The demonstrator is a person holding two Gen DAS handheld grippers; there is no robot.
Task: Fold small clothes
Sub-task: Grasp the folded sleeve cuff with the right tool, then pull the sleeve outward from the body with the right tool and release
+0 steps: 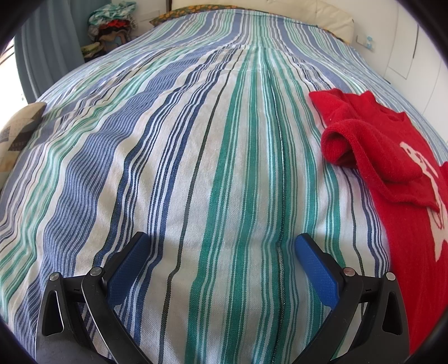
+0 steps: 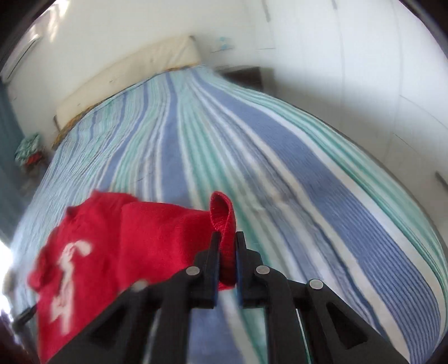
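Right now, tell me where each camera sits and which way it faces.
Left wrist: on the left gripper, angled down along the striped bedspread toward the headboard; its open blue-padded fingers show.
Right wrist: on the right gripper, angled down and rolled, view blurred; its fingers are shut on the red sweater's sleeve.
Shared: bedspread, red sweater, headboard, clothes pile.

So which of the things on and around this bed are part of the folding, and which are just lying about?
Part of the job:
- red sweater
- right gripper, shut on its sleeve
- left gripper, open, empty

Just lying about:
- patterned cushion
- clothes pile
- striped bedspread
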